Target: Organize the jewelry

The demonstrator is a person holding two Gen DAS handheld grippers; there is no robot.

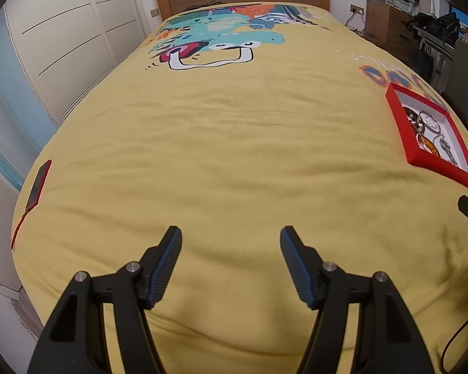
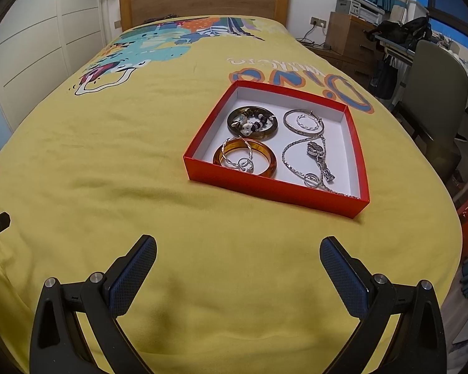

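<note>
Hand-held grippers: my left [image 1: 231,233] and right [image 2: 237,244] both released, empty.
Amber bangle [image 2: 245,160]: stiff, slippery; I'd pinch its rim.
Chain [image 2: 291,163]: limp, tangly.

Right hand-held gripper [image 2: 238,255] gapes over yellow bedspread [image 2: 109,162], near red jewelry box [image 2: 274,191].

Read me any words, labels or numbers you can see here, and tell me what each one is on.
"Dino": big blue and orange letters printed on the yellow bedspread, just beyond the red box, upside down from the right wrist view.
A line of small white script beyond it on the bedspread: too small and distorted to read.
Nothing readable on the red box, the jewelry or either gripper.
</note>
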